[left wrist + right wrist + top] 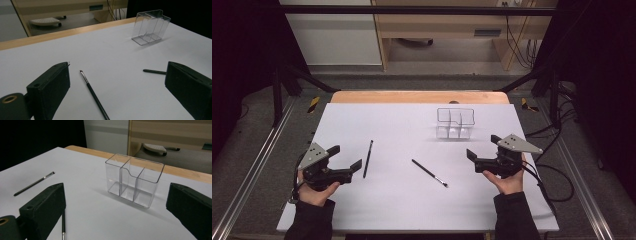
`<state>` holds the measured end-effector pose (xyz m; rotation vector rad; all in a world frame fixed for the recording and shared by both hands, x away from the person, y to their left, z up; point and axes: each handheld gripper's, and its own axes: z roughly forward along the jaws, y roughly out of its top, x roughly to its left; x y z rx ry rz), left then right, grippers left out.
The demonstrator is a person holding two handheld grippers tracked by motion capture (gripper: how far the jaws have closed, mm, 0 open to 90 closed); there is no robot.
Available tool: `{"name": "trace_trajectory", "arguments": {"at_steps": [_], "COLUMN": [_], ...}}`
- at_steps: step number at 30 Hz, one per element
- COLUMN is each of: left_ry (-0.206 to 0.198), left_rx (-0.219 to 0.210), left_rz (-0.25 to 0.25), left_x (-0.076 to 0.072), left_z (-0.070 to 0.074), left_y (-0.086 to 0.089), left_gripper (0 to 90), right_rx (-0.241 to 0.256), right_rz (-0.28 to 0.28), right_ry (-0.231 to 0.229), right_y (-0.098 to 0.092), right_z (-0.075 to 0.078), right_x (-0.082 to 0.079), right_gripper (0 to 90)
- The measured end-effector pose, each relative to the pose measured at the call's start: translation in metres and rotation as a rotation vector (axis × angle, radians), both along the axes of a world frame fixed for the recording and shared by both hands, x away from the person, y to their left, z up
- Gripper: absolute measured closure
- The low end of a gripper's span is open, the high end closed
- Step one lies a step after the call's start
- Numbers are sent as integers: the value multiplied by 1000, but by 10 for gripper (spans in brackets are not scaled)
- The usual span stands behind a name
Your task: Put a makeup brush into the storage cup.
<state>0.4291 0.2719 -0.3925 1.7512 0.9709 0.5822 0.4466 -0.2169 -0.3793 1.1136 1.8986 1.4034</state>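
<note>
Left gripper [117, 85] hides one brush's [154, 71] end.

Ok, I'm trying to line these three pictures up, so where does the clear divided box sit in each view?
High view: the clear divided box stands right of centre, towards the far side.
Left gripper view: upper right, well beyond the open jaws.
Right gripper view: centre, framed between the open jaws.
Shared landmark: the wooden edge runs behind the box in all three.
</note>
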Motion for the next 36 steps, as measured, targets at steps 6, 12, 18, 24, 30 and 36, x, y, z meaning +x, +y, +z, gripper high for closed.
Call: {"name": "trace_trajectory", "arguments": {"at_steps": [6,12,18,24,30,36], "left_ry": [10,16,17,23,33,34], "left_rx": [17,21,30,42,59,67], "left_rz": [1,-5,6,4,5,-2], "left_x": [0,0,1,2,3,3], "left_z": [-3,-5,-6,-8,-12,-13], "left_y": [-3,-3,-3,-5,-8,-11], "left_gripper": [56,59,61,63,61,60], "right_rx": [-28,-45,-72,-113,-129,-128], "right_rz": [-18,-14,12,38,61,77], "right_ry": [21,36,53,70,76,88], "right_y": [-6,-5,6,22,36,45], "right_z": [-1,4,4,4,7,9], "right_x": [0,-2,-1,1,3,4], "right_gripper": [40,45,53,52,53,59]}}
